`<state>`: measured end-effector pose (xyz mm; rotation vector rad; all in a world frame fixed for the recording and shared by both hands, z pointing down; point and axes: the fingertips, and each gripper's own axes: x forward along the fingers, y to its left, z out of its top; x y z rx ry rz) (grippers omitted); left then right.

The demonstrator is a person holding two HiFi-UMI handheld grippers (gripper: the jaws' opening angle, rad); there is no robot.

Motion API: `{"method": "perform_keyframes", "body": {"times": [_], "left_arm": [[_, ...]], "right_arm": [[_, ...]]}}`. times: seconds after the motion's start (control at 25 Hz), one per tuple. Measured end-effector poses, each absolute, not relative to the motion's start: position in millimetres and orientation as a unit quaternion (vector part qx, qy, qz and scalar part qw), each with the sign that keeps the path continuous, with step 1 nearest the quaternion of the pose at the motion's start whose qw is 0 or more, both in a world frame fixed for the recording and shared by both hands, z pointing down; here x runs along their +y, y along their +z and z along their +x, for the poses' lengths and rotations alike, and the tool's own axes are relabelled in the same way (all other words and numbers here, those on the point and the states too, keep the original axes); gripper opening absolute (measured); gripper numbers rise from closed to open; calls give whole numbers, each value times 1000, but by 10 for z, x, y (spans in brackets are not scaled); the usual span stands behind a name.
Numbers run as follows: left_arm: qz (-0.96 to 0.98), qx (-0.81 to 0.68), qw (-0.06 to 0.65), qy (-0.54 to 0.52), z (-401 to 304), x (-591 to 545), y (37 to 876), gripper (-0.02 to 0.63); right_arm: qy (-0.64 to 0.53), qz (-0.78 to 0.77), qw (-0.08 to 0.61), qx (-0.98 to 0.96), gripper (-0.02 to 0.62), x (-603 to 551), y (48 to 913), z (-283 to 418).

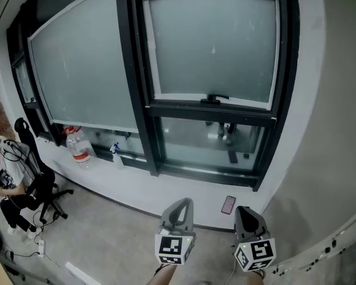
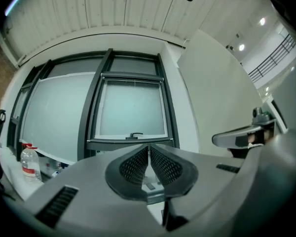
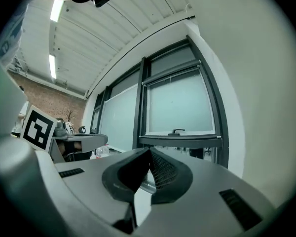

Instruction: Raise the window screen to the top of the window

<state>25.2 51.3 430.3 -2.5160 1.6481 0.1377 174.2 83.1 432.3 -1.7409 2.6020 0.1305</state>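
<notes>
The window screen (image 1: 213, 46) is a frosted panel in a black frame and fills the upper part of the right-hand window. Its bottom rail carries a small black handle (image 1: 214, 98), with clear glass below. The screen (image 2: 132, 110) and handle (image 2: 136, 135) show straight ahead in the left gripper view. They appear slightly right of centre in the right gripper view, screen (image 3: 180, 107) above handle (image 3: 178, 131). My left gripper (image 1: 181, 203) and right gripper (image 1: 246, 211) hang side by side well below and short of the window. The left gripper (image 2: 149, 147) is shut and empty, and so is the right gripper (image 3: 149, 151).
A white sill (image 1: 136, 186) runs under the windows with a water bottle (image 1: 79, 145), a spray bottle (image 1: 117, 156) and a phone (image 1: 228, 204) on it. A seated person (image 1: 6, 183) and an office chair (image 1: 41, 177) are at the far left. A grey wall (image 1: 326, 129) stands at the right.
</notes>
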Motion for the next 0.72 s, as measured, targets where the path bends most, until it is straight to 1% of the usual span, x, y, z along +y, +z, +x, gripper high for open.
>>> {"method": "perform_keyframes", "body": {"times": [0.44, 0.56, 0.72], "left_arm": [[-834, 549, 47, 41, -684, 1567, 4467, 18], [-836, 546, 28, 48, -811, 1874, 4539, 6], [-831, 552, 26, 56, -950, 2153, 4522, 5]], "right_arm": [[40, -567, 4, 823, 6, 1919, 4361, 899], [44, -556, -2, 830, 6, 2250, 4410, 702], [56, -539, -10, 840, 6, 2556, 4392, 453]]}}
